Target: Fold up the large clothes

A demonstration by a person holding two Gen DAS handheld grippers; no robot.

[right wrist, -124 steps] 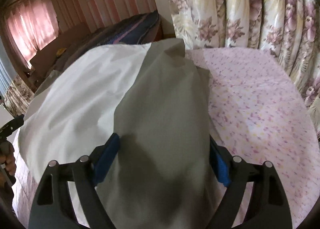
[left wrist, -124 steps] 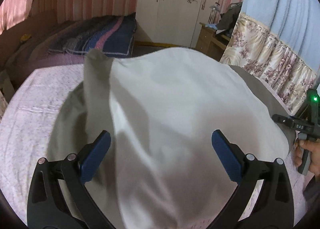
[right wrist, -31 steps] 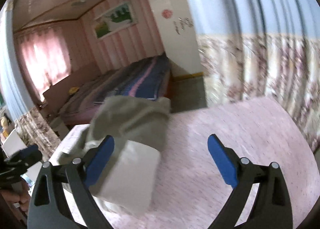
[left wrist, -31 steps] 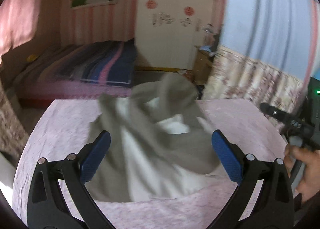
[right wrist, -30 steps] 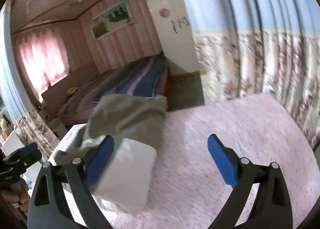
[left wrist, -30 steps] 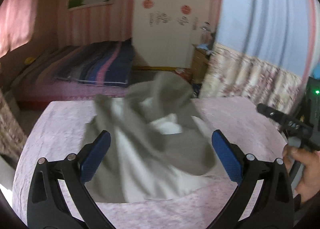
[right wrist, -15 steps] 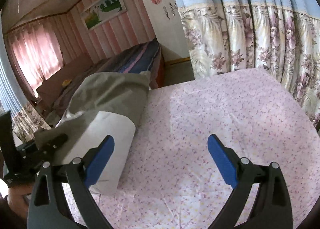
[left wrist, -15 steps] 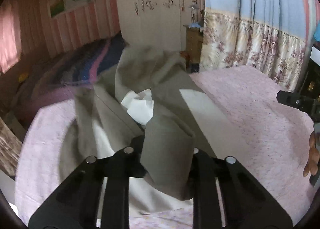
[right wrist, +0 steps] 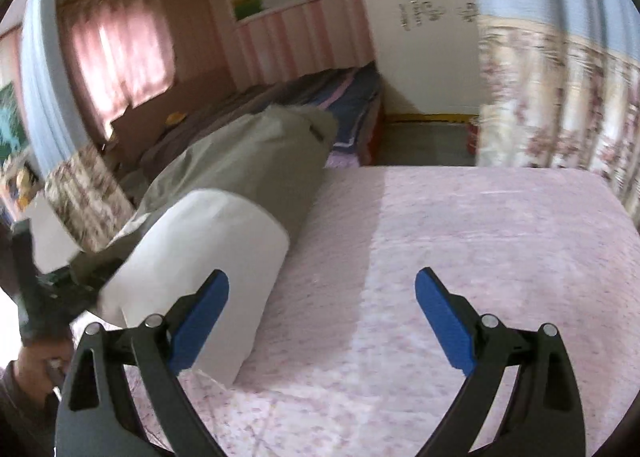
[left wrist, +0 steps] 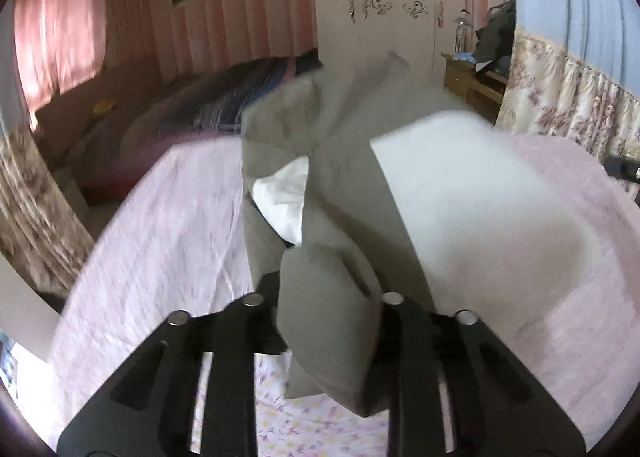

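Grey-and-white garment [left wrist: 360, 185] bunched in a lump on the pink floral bedsheet [left wrist: 160, 225], at 12 o'clock from my left gripper [left wrist: 326, 309], whose fingers are clamped on a grey fold of it. In the right view the garment [right wrist: 224, 209] sits at 10 o'clock, and my right gripper [right wrist: 322, 321] hangs over bare sheet, fingers wide apart, holding nothing. Step, I'd say: regrasping to spread it flat (blurred, so which corner I hold is unclear). Next move calls for my right fingers to find a matching edge and pull it taut.
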